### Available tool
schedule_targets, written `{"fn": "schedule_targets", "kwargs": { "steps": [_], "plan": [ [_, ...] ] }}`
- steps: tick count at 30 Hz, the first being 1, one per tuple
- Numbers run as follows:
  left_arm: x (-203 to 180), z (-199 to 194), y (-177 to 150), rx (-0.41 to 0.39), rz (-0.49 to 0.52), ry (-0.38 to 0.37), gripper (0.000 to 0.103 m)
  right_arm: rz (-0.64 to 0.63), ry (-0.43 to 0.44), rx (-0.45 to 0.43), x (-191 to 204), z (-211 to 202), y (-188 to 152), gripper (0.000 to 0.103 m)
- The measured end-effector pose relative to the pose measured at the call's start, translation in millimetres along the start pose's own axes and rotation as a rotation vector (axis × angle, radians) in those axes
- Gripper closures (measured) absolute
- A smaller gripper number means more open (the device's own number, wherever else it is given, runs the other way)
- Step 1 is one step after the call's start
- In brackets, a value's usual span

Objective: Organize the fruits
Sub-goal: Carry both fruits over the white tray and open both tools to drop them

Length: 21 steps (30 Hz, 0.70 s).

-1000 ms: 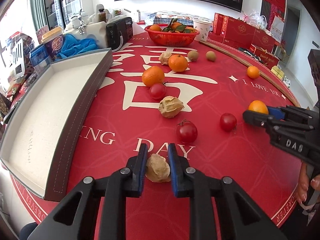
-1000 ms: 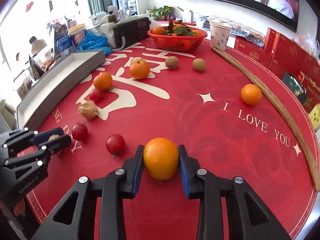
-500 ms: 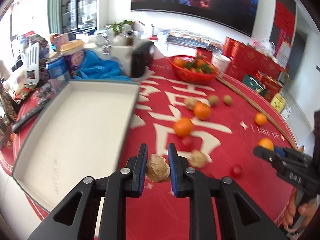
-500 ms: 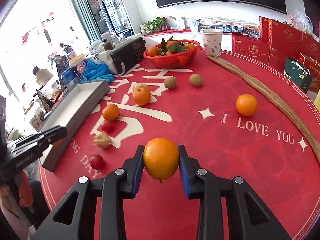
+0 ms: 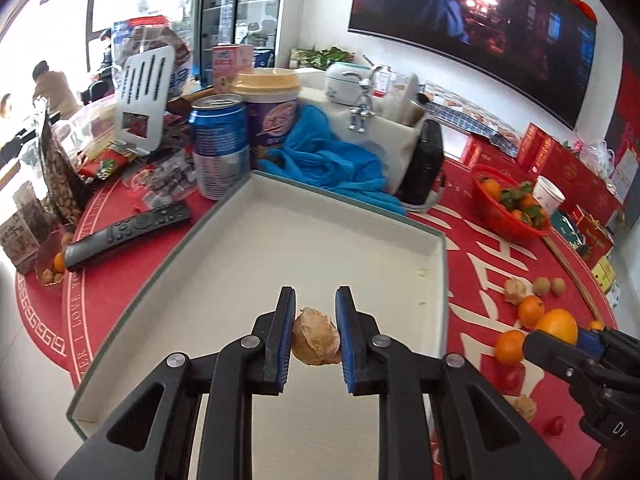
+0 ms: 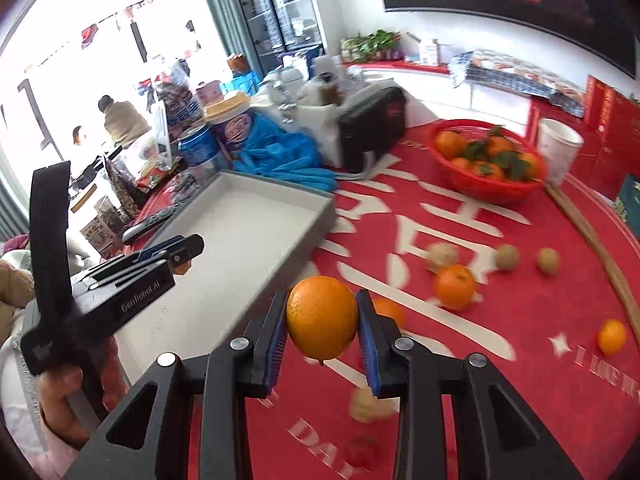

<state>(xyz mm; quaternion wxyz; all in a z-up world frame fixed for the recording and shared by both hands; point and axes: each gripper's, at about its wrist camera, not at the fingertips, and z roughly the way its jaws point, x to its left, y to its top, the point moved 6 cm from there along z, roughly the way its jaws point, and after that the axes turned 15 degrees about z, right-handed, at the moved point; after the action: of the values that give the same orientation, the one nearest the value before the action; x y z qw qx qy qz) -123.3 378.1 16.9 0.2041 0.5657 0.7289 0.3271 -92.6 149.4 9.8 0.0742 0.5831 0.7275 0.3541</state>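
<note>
My left gripper point(image 5: 315, 336) is shut on a tan papery husk fruit point(image 5: 316, 342) and hangs over the empty grey-rimmed tray point(image 5: 312, 236). My right gripper point(image 6: 322, 322) is shut on an orange point(image 6: 322, 318), held above the red tablecloth just right of the tray point(image 6: 320, 216). In the left wrist view the right gripper point(image 5: 560, 332) and its orange point(image 5: 558, 324) show at the right edge. The left gripper point(image 6: 182, 246) reaches over the tray in the right wrist view. Oranges point(image 6: 456, 286), small red fruits point(image 5: 510, 374), husk fruits point(image 5: 516, 290) and brown round fruits point(image 6: 508, 258) lie loose on the cloth.
A red basket of oranges point(image 6: 486, 160) and a paper cup point(image 6: 558, 148) stand at the back. Behind the tray are a blue can point(image 5: 218, 144), a purple cup point(image 5: 272, 116), a blue cloth point(image 5: 328, 164), a black device point(image 5: 424, 164) and a remote point(image 5: 128, 236). Red boxes point(image 5: 560, 164) line the right.
Both grippers lifted their fruit off the cloth and swung left. The left one now hangs over the tray with the husk fruit; the right one nears the tray's edge with the orange.
</note>
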Motion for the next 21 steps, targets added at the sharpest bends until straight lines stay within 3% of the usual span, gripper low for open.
{"fn": "schedule_targets", "kwargs": {
  "steps": [10,21],
  "plan": [
    [35.4,20.6,-16.0,0.080,-0.103,0.033,0.081,-0.072,0.023,0.113,69.1,71.1,5.2,0.069],
    [35.7,30.7,-19.2,0.113,-0.104,0.021,0.080,-0.089,-0.006,0.154,78.2,88.2,6.0,0.069]
  ]
}}
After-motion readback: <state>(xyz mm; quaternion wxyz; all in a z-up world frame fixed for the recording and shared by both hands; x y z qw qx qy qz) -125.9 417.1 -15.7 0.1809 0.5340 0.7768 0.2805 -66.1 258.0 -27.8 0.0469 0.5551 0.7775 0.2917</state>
